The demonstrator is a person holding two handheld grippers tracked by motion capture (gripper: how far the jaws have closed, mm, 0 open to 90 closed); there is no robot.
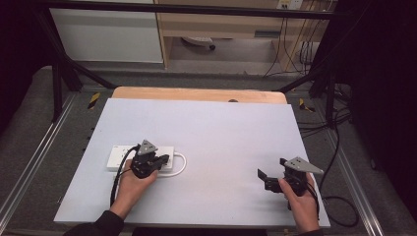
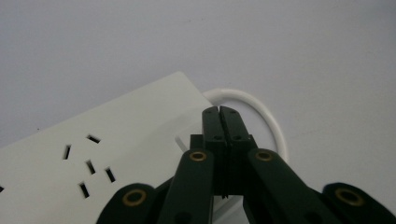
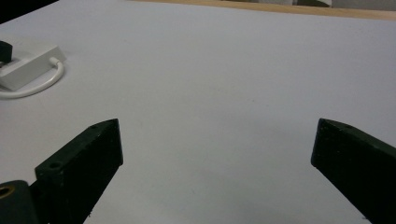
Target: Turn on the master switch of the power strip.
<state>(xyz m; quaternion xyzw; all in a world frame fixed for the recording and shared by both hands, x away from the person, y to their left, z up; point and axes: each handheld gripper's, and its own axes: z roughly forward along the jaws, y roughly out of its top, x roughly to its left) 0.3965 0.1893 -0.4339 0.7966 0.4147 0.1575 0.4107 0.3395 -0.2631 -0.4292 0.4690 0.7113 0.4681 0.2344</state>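
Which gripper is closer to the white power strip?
Left. The left gripper is shut, right over the white power strip's cable end. The right gripper is open, far off across the table.

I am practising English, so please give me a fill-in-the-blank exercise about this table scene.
1. The left gripper has its jaws ___.
2. The right gripper has its jaws ___.
3. The power strip is ___ in colour.
4. A looped white ___ leaves the strip's end.

Missing words: shut; open; white; cable
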